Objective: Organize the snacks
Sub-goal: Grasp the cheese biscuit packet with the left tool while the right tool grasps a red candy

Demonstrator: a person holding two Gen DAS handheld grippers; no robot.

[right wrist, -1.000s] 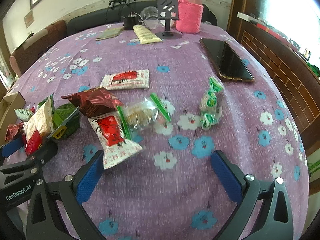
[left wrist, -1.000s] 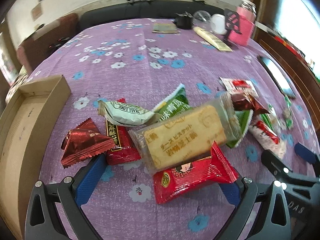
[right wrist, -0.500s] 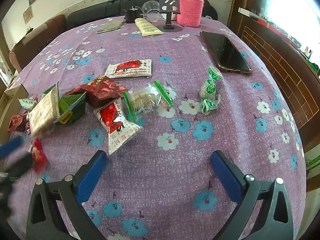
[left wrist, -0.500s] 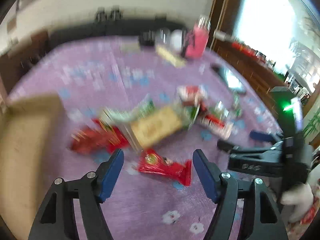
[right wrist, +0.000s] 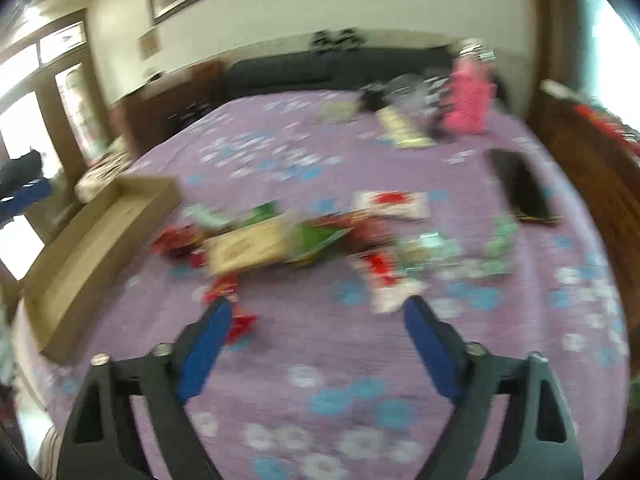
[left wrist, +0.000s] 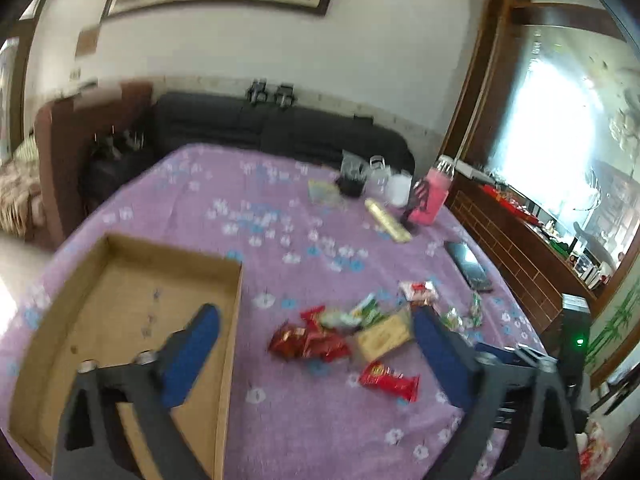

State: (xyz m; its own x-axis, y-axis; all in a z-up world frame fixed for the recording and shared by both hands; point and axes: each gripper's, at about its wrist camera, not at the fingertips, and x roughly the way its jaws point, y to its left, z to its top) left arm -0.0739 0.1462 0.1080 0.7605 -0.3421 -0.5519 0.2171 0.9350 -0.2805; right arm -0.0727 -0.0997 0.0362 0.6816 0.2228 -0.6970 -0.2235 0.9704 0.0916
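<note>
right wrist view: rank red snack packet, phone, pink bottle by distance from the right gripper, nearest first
From the right gripper:
1. Red snack packet, on the cloth right at the left fingertip.
2. Phone, further up on the right side of the table.
3. Pink bottle, at the far edge, right of centre.
The frame is blurred, but the order is plain.

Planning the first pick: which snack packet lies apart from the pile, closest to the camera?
The red packet lying alone on the purple tablecloth, nearer the camera than the clustered pile.
</note>
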